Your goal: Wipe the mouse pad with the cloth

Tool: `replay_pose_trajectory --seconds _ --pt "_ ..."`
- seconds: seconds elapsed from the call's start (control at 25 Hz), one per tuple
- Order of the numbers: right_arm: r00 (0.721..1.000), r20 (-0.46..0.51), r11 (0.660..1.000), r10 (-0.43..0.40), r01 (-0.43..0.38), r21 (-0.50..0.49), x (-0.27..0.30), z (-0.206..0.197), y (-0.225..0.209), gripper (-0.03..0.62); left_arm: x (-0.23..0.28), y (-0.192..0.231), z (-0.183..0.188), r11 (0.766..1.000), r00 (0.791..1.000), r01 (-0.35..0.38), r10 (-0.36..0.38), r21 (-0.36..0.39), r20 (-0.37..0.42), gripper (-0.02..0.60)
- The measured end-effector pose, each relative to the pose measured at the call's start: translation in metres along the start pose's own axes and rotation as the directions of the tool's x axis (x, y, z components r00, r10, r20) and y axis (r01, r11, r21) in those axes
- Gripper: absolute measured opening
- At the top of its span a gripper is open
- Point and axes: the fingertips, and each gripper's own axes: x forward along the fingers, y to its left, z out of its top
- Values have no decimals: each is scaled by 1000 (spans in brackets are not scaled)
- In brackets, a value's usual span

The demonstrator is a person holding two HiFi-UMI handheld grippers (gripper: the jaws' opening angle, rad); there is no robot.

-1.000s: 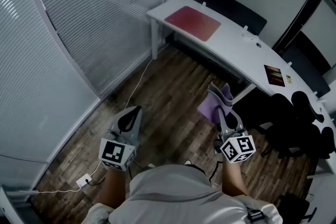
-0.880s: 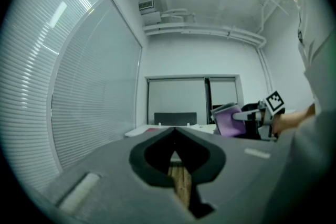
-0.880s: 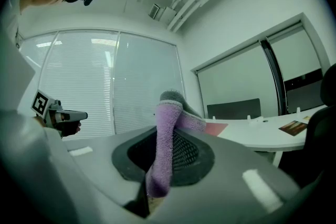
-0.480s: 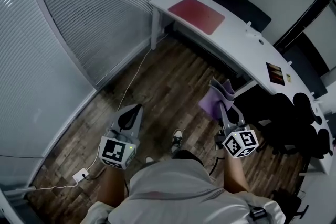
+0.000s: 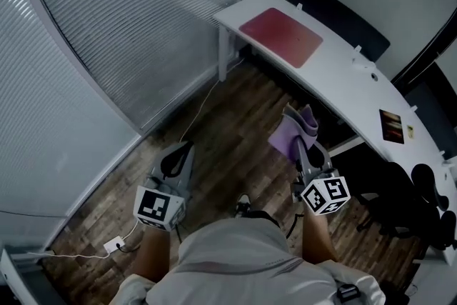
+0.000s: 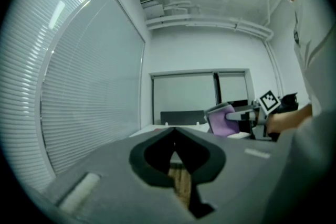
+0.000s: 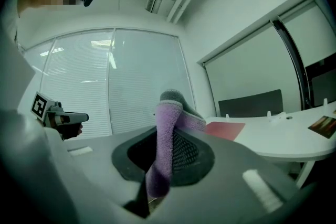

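Head view: cloth (image 5: 284,141) in right claw (image 5: 304,141)

L tool (image 5: 184,151) held low w/ jaws together, R tool (image 5: 303,150) alongside, clamped on cloth (image 5: 291,133).

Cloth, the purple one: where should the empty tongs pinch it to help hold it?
Probably pinch the cloth at its free folded end, which sticks out past the right tongs. Come from the left with the left tongs, opened first; the lower part is already clamped.
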Motion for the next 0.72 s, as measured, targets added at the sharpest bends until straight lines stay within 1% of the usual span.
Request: replay_pose_trajectory --seconds 0.16,0.32,0.44,0.56,0.64,0.72 --pt "1000 8 1000 17 -17 19 30 12 -55 43 60 -6 9 1000 1000 -11 11 2 -8 0" --pt "1000 1 998 22 -22 54 54 15 -112 43 114 -18 13 1000 1000 -15 15 15 -20 0" --pt "1000 -13 1000 13 -13 26 73 15 -146 43 152 -25 19 999 1000 -16 16 42 6 0" --pt "1000 -26 999 -3 2 -40 89 16 -165 43 190 -34 17 997 1000 24 -23 76 -9 0" --pt "1000 -27 998 -2 0 -61 99 18 -174 43 214 -37 15 996 998 57 -55 72 -21 0" --pt "1000 -28 998 -10 8 -59 108 20 -187 43 236 -35 15 995 997 78 -77 63 -22 0"
